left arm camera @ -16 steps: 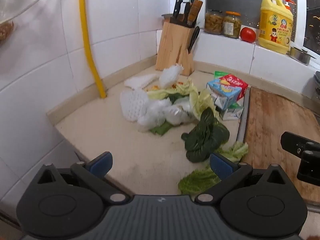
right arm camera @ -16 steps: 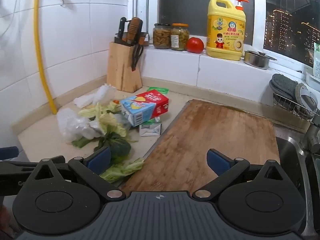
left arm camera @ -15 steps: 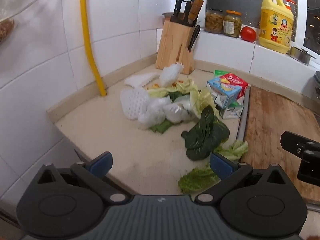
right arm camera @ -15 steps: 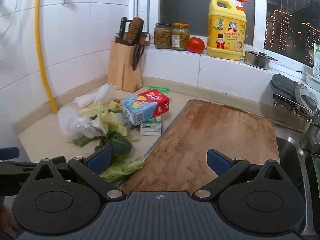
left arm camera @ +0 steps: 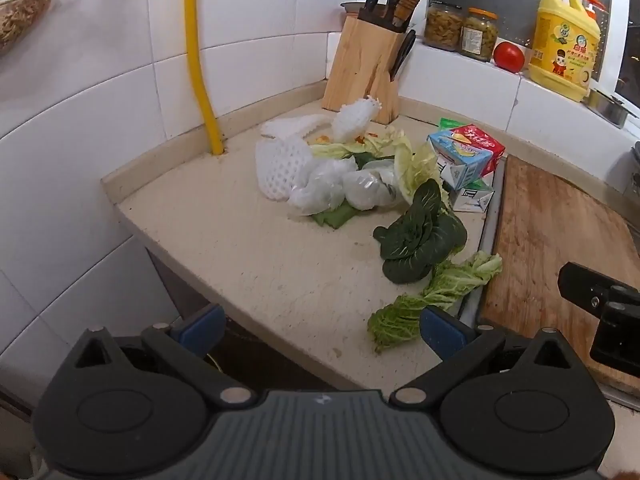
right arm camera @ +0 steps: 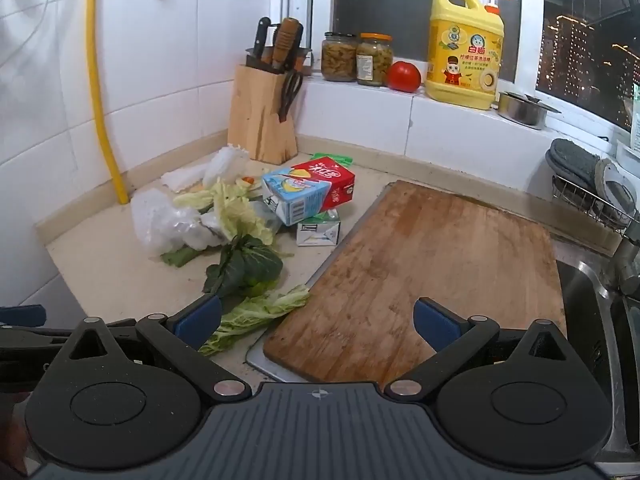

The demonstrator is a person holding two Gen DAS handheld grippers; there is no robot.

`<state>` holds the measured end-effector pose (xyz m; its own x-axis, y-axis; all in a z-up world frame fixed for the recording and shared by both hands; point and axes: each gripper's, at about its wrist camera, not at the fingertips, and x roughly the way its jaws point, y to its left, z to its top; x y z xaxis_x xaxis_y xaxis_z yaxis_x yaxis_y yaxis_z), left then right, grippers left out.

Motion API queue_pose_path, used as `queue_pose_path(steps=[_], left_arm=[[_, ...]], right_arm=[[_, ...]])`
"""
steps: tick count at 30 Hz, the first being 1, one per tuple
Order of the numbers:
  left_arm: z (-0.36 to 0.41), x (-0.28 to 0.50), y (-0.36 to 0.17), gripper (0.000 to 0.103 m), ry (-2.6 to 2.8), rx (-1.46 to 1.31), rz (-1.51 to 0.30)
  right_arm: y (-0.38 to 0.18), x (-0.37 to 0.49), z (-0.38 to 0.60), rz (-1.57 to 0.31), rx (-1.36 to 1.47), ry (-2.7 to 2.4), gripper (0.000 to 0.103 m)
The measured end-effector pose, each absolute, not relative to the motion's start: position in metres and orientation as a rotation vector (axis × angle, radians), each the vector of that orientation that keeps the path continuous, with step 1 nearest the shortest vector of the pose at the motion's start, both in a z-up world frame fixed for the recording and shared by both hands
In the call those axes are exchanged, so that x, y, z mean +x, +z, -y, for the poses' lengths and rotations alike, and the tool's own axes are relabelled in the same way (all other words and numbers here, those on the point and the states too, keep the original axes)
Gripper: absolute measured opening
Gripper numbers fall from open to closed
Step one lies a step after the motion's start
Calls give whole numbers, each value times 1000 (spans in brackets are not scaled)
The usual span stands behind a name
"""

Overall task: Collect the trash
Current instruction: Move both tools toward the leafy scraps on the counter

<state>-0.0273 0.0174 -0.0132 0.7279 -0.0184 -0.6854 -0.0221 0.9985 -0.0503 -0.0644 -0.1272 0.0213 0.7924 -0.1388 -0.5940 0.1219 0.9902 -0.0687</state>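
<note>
Here, a heap of trash is spread over the beige countertop [left arm camera: 248, 248] in the tiled corner. White foam fruit netting [left arm camera: 280, 168] and crumpled clear plastic bags [left arm camera: 324, 192] are piled beside pale cabbage leaves [left arm camera: 412, 164]. A dark bok choy [left arm camera: 420, 240] and a limp cabbage leaf [left arm camera: 436, 296] lie nearest, just beside the wooden cutting board [right arm camera: 432, 264]. A blue-and-red drink carton [right arm camera: 308, 192] is stacked on a smaller green-and-white carton [right arm camera: 320, 232]. The left gripper [left arm camera: 320, 326] and right gripper [right arm camera: 318, 318] are held spread wide, nothing between the fingers, both short of the trash.
</note>
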Motion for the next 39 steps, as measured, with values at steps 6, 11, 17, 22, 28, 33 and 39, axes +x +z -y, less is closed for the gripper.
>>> queue_pose_path(steps=[6,11,17,22,28,33,39], left_arm=[[-24,-30,-10,100,-2,-87,-792],[-29,-33,-11,100,-7,-98,-795],[-35,-38,-12,100,-8,-104,-791],[-40,-42,-13,99,-6,-109,-788],[-48,-47,-14,99,-2,-114,-789],[-52,-52,-14,99,8,-116,-784],[-55,-56,-12,99,23,-114,-774]], right_arm=[[23,-64,119,-654,-34,-134,103],[21,-67,113,-662,-39,-124,103],[21,-71,105,-668,-46,-117,103],[21,-74,100,-668,-41,-112,103],[20,-78,95,-670,-37,-106,103],[19,-82,90,-670,-36,-98,103],[21,-84,86,-664,-40,-87,103]])
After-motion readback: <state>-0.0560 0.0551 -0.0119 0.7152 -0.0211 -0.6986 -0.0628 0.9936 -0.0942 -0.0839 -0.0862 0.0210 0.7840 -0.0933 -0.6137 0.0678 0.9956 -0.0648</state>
